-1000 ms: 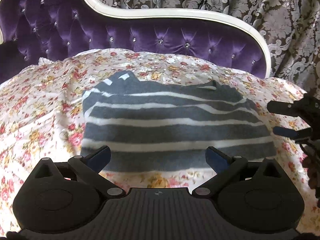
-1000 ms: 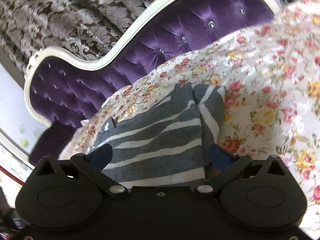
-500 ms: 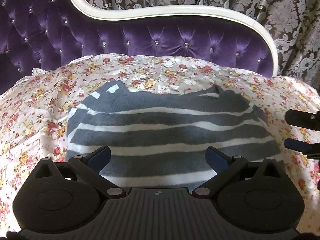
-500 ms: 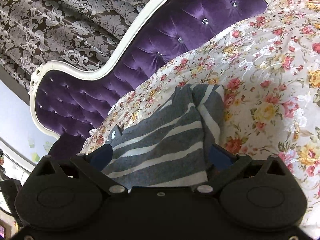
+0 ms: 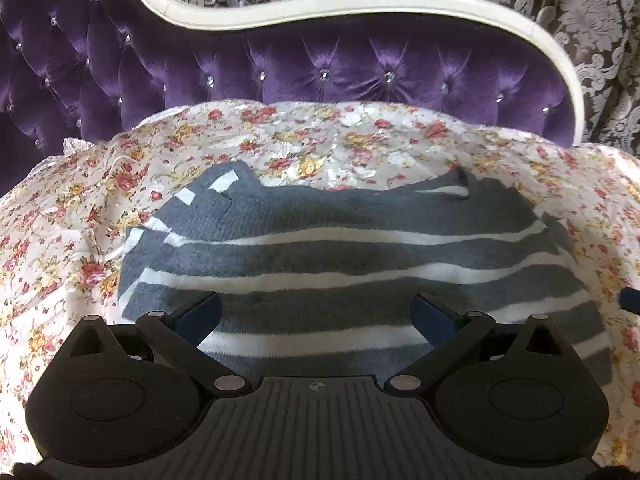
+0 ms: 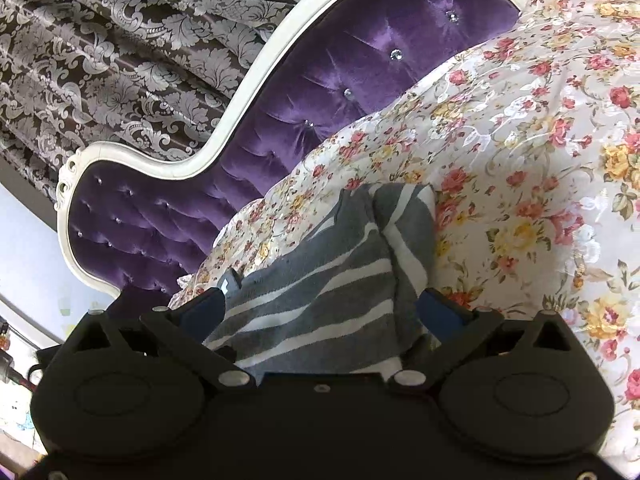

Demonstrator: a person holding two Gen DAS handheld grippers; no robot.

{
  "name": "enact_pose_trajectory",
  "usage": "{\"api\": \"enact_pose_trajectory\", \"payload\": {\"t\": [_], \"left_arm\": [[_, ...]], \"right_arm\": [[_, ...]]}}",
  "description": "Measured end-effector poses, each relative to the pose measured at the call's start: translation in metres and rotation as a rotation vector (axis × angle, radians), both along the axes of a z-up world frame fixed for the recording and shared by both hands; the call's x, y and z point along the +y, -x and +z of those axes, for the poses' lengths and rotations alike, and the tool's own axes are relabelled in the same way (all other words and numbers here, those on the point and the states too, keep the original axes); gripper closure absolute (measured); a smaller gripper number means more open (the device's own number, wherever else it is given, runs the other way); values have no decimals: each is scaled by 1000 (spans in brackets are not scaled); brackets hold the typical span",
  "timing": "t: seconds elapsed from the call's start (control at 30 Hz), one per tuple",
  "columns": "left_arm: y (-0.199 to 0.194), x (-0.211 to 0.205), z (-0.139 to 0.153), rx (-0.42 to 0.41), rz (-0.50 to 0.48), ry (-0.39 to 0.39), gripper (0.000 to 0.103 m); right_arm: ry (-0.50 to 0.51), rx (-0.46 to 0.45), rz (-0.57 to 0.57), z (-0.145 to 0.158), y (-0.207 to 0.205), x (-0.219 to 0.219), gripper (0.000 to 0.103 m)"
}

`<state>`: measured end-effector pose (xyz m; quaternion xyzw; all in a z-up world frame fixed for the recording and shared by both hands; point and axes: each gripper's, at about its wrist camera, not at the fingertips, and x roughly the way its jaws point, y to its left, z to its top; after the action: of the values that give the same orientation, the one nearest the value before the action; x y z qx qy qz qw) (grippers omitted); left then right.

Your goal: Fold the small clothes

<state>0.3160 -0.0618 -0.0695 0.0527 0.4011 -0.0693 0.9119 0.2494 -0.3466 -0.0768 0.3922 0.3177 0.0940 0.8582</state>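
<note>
Grey knit with white stripes: this is the small sweater, which we see lying spread flat on a floral sheet draped over a sofa. In the left wrist view the garment occupies the middle of the sheet, its long side running parallel to the purple tufted backrest, with a strip of bare sheet between the garment's far edge and the backrest. A cream-coloured frame borders the backrest, and a damask curtain hangs behind it.

We observe the left gripper poised over the near edge of the sweater with its blue-padded fingers spread wide; it is released and grips nothing. Whether the pads touch the fabric we cannot tell. At the right edge of this view a blue tip of the right gripper shows beside the sweater's end.

In the right wrist view we look along the garment from its end, where one corner is turned over itself. The right gripper likewise stands released, its fingers apart on either side of the sweater's end, with no fabric pinched between them. The sheet extends to the right.
</note>
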Motion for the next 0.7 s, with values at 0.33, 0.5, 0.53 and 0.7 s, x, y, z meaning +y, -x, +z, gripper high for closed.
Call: {"api": "enact_pose_trajectory", "payload": {"t": [0.33, 0.5, 0.53, 0.7], "left_arm": [[-12, 8, -25, 40, 17, 4, 0], [-14, 6, -28, 47, 3, -18, 0], [-15, 7, -28, 51, 1, -19, 0], [-17, 7, -30, 64, -9, -21, 0]], "right_arm": [[-17, 3, -18, -1, 0, -6, 0], [-35, 25, -4, -7, -3, -5, 0], [-38, 32, -1, -9, -4, -5, 0], [-27, 75, 0, -18, -7, -7, 0]]}}
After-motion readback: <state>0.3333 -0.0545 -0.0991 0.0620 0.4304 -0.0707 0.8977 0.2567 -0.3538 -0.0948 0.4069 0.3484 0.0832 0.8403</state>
